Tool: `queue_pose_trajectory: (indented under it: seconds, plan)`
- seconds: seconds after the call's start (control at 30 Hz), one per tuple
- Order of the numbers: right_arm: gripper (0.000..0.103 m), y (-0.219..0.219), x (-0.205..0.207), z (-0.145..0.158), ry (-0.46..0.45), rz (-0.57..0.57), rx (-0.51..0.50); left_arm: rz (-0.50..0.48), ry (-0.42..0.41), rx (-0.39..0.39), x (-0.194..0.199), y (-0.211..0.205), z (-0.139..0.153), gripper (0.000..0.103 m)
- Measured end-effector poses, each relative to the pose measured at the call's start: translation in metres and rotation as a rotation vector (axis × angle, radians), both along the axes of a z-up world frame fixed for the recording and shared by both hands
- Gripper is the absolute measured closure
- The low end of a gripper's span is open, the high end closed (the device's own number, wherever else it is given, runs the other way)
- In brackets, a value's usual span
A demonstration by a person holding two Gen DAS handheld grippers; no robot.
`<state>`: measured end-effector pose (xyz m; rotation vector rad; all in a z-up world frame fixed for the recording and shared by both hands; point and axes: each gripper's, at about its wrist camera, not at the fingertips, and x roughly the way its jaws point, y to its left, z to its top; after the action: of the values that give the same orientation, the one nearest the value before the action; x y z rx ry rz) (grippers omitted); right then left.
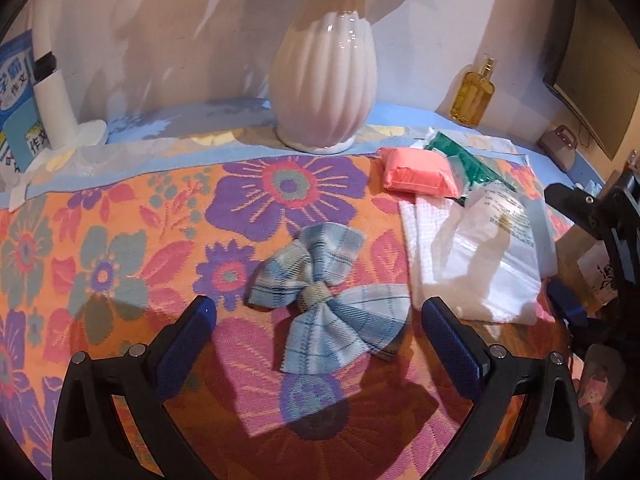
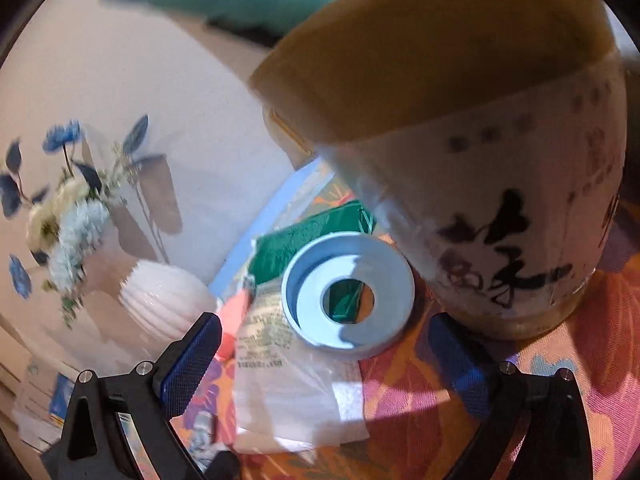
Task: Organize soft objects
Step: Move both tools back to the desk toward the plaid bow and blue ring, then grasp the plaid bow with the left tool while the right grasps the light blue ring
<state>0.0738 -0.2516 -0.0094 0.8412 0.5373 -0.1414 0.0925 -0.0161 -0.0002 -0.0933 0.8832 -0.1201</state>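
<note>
Flanking the plaid bow [image 1: 328, 300]: vase [image 1: 324, 84], packets [image 1: 476, 256].

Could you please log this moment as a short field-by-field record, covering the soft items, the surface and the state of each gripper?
surface: floral cloth, orange with purple and pink flowers
centre item: blue plaid bow, lying flat
pink item: pink pack, in front of the white ribbed vase
green item: green cloth, partly under a clear plastic bag
ring: pale blue ring, resting on the bag
jar: ceramic jar, upright
left gripper: jaws open, either side of the bow, holding nothing
right gripper: jaws open, empty
</note>
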Motion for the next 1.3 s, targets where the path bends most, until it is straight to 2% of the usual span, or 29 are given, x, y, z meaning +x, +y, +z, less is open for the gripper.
queue_pose_trajectory:
  seconds: [0.07,0.13,0.17,0.2,0.23,0.27,0.33,0.37,0.4,0.47,0.57,0.67,0.93,1.07,1.27,1.3]
  plan:
    - [0.000,0.003,0.005,0.001,0.013,0.018,-0.033,0.003,0.004,0.002,0.001,-0.001,0.000,0.001]
    - [0.002,0.003,0.009,0.000,0.011,0.024,-0.025,-0.001,0.001,-0.005,0.003,-0.002,0.000,0.002]
    - [0.005,0.000,0.009,-0.001,0.011,0.020,-0.012,-0.009,-0.003,-0.013,0.003,-0.002,0.000,0.003]
    - [0.017,-0.004,0.008,-0.003,0.014,0.010,0.000,-0.021,-0.008,-0.023,0.004,-0.003,0.001,0.008]
    - [0.030,-0.008,0.006,-0.005,0.019,-0.006,0.013,-0.025,-0.015,-0.021,0.004,-0.004,0.001,0.023]
    - [0.035,-0.009,0.006,-0.006,0.020,-0.014,0.021,-0.026,-0.020,-0.010,0.004,-0.006,0.002,0.038]
    - [0.040,-0.009,0.005,-0.007,0.023,-0.008,0.015,-0.038,-0.026,0.009,0.003,-0.012,0.003,0.051]
    - [0.041,-0.007,0.006,-0.006,0.024,-0.001,0.005,-0.037,-0.028,0.020,0.003,-0.013,0.003,0.063]
    - [0.043,-0.006,0.006,-0.005,0.020,0.011,0.003,-0.032,-0.033,0.024,0.002,-0.013,0.003,0.067]
    - [0.045,-0.004,0.004,-0.006,0.005,0.036,0.014,-0.031,-0.044,-0.012,0.001,-0.008,0.005,0.070]
    - [0.045,-0.004,-0.001,-0.007,-0.031,0.063,0.042,-0.015,-0.066,-0.149,-0.001,0.014,0.006,0.070]
    - [0.045,-0.004,-0.009,-0.009,-0.050,0.094,0.049,0.018,-0.083,-0.239,-0.005,0.031,0.005,0.070]
    - [0.045,-0.008,-0.043,-0.009,-0.076,0.186,0.044,0.011,-0.075,-0.313,-0.003,0.037,0.001,0.070]
    - [0.045,-0.002,-0.057,-0.003,-0.046,0.253,-0.043,0.050,-0.072,-0.340,-0.004,0.047,-0.001,0.070]
    - [0.042,0.018,-0.077,0.009,0.039,0.450,-0.317,0.070,-0.082,-0.355,-0.012,0.054,0.000,0.070]
    - [0.040,0.015,-0.081,0.006,0.058,0.490,-0.330,0.069,-0.082,-0.356,-0.011,0.054,0.000,0.070]
